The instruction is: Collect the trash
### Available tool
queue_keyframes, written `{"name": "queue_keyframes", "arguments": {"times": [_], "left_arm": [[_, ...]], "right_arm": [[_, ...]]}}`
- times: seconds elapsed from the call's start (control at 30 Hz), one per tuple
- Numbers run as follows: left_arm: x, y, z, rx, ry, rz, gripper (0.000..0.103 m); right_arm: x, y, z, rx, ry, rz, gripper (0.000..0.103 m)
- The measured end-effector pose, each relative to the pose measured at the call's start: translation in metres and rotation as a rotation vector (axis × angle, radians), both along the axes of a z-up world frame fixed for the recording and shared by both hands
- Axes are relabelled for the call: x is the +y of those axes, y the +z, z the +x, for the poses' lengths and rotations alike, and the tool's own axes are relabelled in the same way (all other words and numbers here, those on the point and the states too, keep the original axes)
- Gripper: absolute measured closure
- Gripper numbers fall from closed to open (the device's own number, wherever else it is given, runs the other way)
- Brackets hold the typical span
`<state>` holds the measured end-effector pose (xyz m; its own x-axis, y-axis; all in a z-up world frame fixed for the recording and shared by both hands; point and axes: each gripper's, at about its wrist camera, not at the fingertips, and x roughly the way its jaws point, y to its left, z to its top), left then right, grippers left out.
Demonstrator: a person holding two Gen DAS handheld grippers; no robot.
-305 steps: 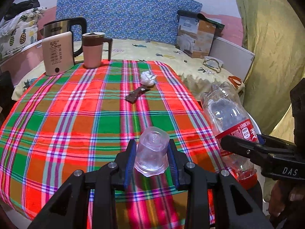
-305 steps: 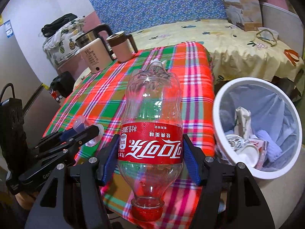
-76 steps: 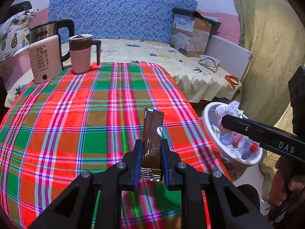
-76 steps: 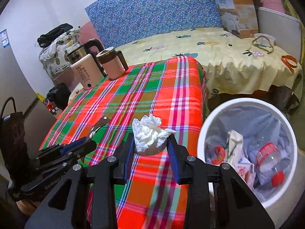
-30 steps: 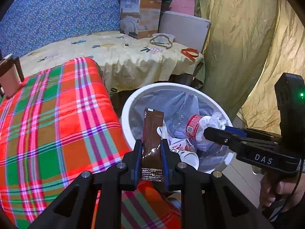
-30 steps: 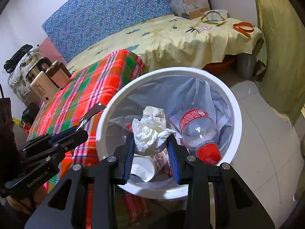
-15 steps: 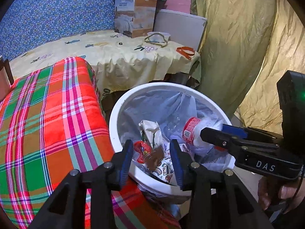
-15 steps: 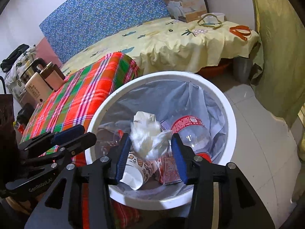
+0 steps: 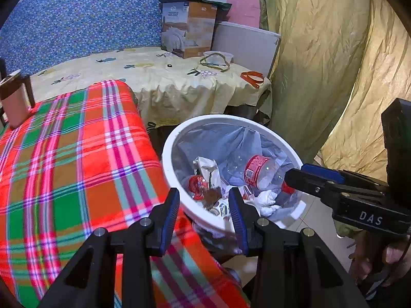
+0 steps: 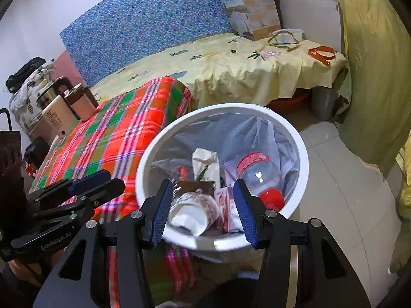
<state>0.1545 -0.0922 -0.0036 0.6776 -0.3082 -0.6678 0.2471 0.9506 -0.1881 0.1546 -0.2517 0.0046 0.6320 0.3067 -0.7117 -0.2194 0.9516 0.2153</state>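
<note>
Both grippers are hanging spread and empty over the round white trash bin (image 9: 171, 138), which is sitting at lower centre of both views, beside the plaid-covered tabletop (image 9: 77, 154). The left gripper (image 9: 203, 211) view is showing a crumpled white tissue (image 9: 267, 198) lying near the bin's lower rim. The right gripper (image 10: 203, 211) view is instead showing a glossy brown wrapper (image 10: 196, 186) and a paper cup (image 10: 191, 211) lying between its blue pads. A clear, ribbed plastic bottle (image 10: 258, 170) with a red cap is resting against the thin grey liner.
</note>
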Motion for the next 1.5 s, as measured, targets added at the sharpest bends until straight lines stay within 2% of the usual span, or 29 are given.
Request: {"name": "queue_keyframes", "arguments": {"times": [0.77, 1.07, 1.5], "left_arm": [[0.031, 0.024, -0.089, -0.09, 0.091, 0.025, 0.061], [0.032, 0.029, -0.106, -0.101, 0.097, 0.019, 0.061], [0.031, 0.026, -0.11, -0.092, 0.092, 0.018, 0.062]], "right_arm": [[0.023, 0.022, -0.076, -0.105, 0.008, -0.038, 0.052], [0.024, 0.028, -0.091, -0.132, -0.002, -0.045, 0.052], [0.023, 0.027, -0.094, -0.131, -0.006, -0.038, 0.052]]}}
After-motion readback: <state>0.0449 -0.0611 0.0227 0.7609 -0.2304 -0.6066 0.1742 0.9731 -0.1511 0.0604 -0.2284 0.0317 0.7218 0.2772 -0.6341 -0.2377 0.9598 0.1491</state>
